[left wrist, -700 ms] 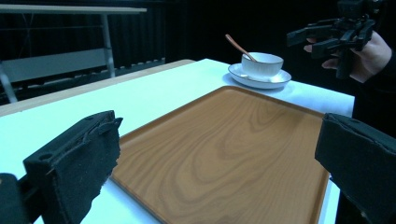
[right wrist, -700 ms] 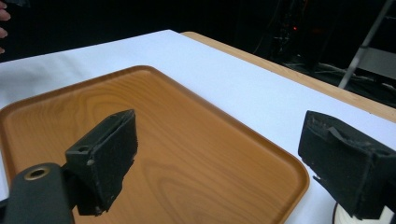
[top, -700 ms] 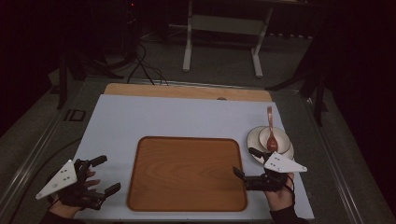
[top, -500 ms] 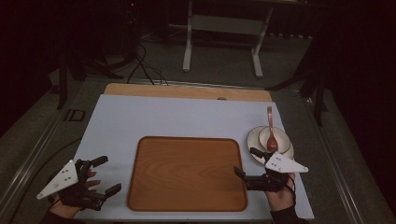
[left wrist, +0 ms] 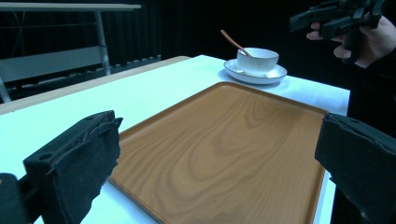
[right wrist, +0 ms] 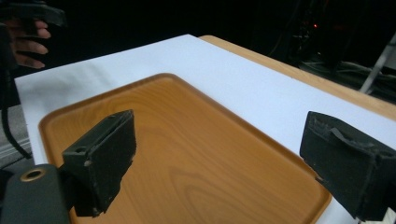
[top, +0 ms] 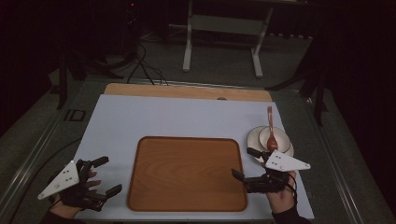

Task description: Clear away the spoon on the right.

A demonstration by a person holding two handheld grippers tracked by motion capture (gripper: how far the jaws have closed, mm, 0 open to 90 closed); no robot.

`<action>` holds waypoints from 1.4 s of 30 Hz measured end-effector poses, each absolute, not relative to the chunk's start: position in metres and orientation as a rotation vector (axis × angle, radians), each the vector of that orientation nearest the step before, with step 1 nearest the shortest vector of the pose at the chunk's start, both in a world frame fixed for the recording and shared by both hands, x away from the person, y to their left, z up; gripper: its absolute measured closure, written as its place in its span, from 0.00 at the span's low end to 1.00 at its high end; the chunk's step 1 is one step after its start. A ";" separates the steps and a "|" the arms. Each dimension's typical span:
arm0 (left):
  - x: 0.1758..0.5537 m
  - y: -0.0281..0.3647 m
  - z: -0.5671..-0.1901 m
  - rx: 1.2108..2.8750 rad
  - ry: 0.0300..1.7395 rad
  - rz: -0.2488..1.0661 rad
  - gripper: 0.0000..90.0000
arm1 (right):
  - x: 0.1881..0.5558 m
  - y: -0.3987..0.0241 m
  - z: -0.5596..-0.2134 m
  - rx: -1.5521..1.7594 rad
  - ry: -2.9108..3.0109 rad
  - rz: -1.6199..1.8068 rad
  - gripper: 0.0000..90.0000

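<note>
Nothing has been picked up or placed yet, so by the look of it you stand at the very start. The wooden tray (top: 187,173) lies flat in the middle of the white tabletop (top: 163,116) with its whole surface bare. Your left tongs (top: 103,175) hover just off the tray's left edge, jaws spread wide and holding nothing; the left gripper view looks across the tray between them. Your right tongs (top: 244,163) hover at the tray's right edge, likewise spread and empty, pointing in over the wood.

The bowl (top: 274,138) sits on its saucer (top: 254,136) just beyond the tray's right far corner, off the tray, with a reddish-brown spoon (top: 271,128) resting in it, handle pointing away from you. The right tongs are near it but apart from it.

Judging from that layout, the likely work ahead is bringing the bowl set onto the tray, or gripping the tray by both edges. All of that remains: the approach, the closing, the lift and the setting down.
</note>
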State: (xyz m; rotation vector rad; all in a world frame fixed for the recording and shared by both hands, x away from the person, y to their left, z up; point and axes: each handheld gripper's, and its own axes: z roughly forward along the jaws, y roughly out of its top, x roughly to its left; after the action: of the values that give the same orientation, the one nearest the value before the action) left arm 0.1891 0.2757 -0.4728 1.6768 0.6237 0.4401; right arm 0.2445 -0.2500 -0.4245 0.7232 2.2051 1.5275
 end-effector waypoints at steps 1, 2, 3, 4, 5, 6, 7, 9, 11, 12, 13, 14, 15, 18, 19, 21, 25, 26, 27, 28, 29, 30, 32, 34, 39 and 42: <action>0.189 0.276 -0.473 1.679 0.624 0.441 0.00 | 0.243 -0.250 -0.421 0.711 2.192 1.535 0.12; 0.189 0.275 -0.473 1.678 0.624 0.440 0.00 | 0.242 -0.249 -0.412 0.692 2.193 1.535 0.12; 0.189 0.275 -0.473 1.679 0.625 0.441 0.00 | 0.242 -0.249 -0.409 0.679 2.187 1.536 0.12; 0.189 0.275 -0.473 1.679 0.625 0.441 0.00 | 0.242 -0.248 -0.405 0.670 2.189 1.531 0.12; 0.189 0.275 -0.473 1.679 0.625 0.442 0.00 | 0.242 -0.248 -0.402 0.662 2.190 1.532 0.12; 0.189 0.275 -0.473 1.679 0.626 0.442 0.00 | 0.243 -0.248 -0.399 0.654 2.179 1.538 0.12; 0.189 0.275 -0.473 1.680 0.625 0.443 0.00 | 0.244 -0.248 -0.396 0.656 2.181 1.542 0.12; 0.189 0.275 -0.473 1.680 0.623 0.443 0.00 | 0.245 -0.248 -0.390 0.642 2.179 1.540 0.11; 0.190 0.274 -0.473 1.686 0.622 0.444 0.00 | 0.247 -0.248 -0.385 0.629 2.177 1.541 0.11; 0.190 0.274 -0.473 1.686 0.622 0.443 0.00 | 0.248 -0.248 -0.383 0.624 2.171 1.537 0.11; 0.189 0.274 -0.473 1.685 0.621 0.443 0.00 | 0.249 -0.248 -0.381 0.621 2.164 1.539 0.11; 0.189 0.274 -0.473 1.683 0.621 0.443 0.00 | 0.251 -0.248 -0.379 0.625 2.163 1.537 0.11; 0.189 0.274 -0.473 1.679 0.620 0.443 0.00 | 0.252 -0.249 -0.376 0.624 2.154 1.536 0.11; 0.188 0.275 -0.473 1.681 0.620 0.447 0.00 | 0.258 -0.253 -0.371 0.640 2.133 1.546 0.11; 0.188 0.275 -0.473 1.680 0.619 0.446 0.00 | 0.260 -0.254 -0.369 0.643 2.129 1.546 0.11; 0.189 0.275 -0.473 1.681 0.619 0.447 0.00 | 0.264 -0.258 -0.365 0.648 2.112 1.543 0.11; 0.189 0.274 -0.473 1.681 0.618 0.448 0.00 | 0.275 -0.264 -0.359 0.664 2.078 1.522 0.11; 0.188 0.274 -0.473 1.680 0.618 0.447 0.00 | 0.278 -0.266 -0.357 0.669 2.073 1.523 0.11; 0.188 0.274 -0.473 1.681 0.618 0.448 0.00 | 0.282 -0.268 -0.355 0.673 2.060 1.520 0.11; 0.188 0.274 -0.473 1.681 0.618 0.448 0.00 | 0.285 -0.270 -0.354 0.682 2.052 1.509 0.11; 0.188 0.274 -0.473 1.681 0.616 0.448 0.00 | 0.290 -0.272 -0.353 0.695 2.056 1.501 0.11; 0.189 0.275 -0.473 1.681 0.615 0.447 0.00 | 0.294 -0.273 -0.352 0.716 2.052 1.495 0.11; 0.189 0.274 -0.473 1.681 0.616 0.446 0.00 | 0.303 -0.277 -0.351 0.746 2.044 1.478 0.11; 0.189 0.274 -0.473 1.684 0.614 0.446 0.00 | 0.312 -0.281 -0.351 0.780 2.028 1.475 0.11; 0.189 0.274 -0.473 1.689 0.612 0.446 0.00 | 0.335 -0.288 -0.356 0.888 2.020 1.419 0.10; 0.189 0.274 -0.473 1.685 0.613 0.443 0.00 | 0.348 -0.293 -0.360 0.959 2.024 1.420 0.10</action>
State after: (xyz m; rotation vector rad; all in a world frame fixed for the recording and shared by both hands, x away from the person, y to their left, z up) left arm 0.1887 0.2739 -0.4733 1.6848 0.6128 0.4427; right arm 0.3476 -0.2931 -0.3600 0.9589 2.0238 1.4203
